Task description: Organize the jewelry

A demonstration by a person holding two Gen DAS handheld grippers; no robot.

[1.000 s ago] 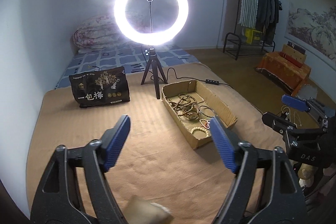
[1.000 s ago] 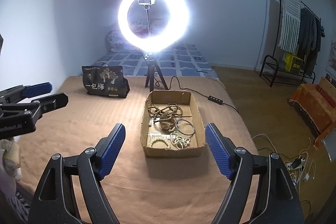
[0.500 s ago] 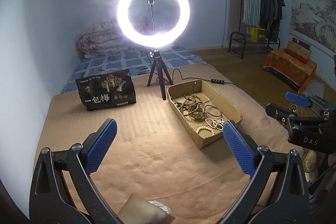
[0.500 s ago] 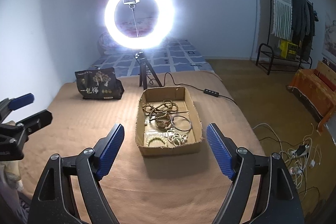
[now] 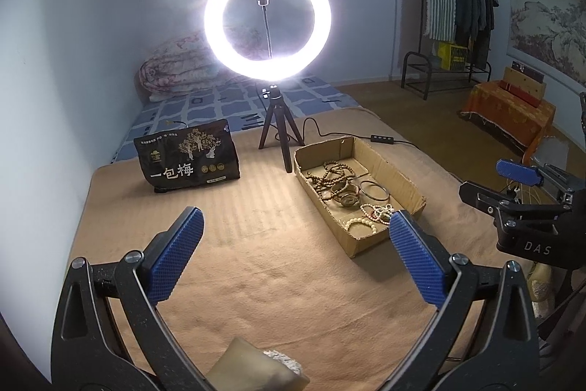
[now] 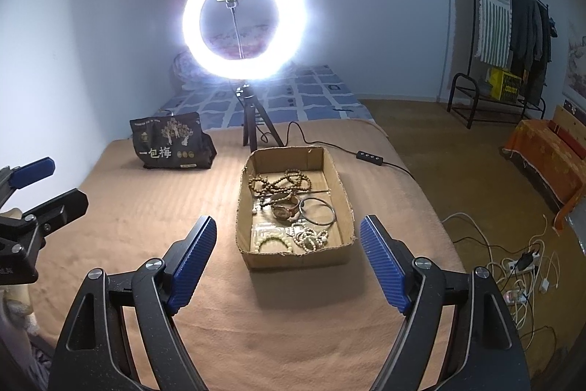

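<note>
I see the shallow brown cardboard box (image 6: 295, 207) of beaded bracelets lying lengthwise straight ahead of my right tool (image 6: 287, 259), which gapes empty; my left tool (image 5: 293, 257), just opened wide and empty, has the box off to its right

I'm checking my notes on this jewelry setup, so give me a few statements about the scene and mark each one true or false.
1. The jewelry lies in a cardboard box. True.
2. The right gripper holds a bracelet. False: it is open and empty.
3. The ring light is switched off. False: it glows brightly.
4. A black bag stands left of the box. True.
5. The left gripper is open and empty. True.
</note>
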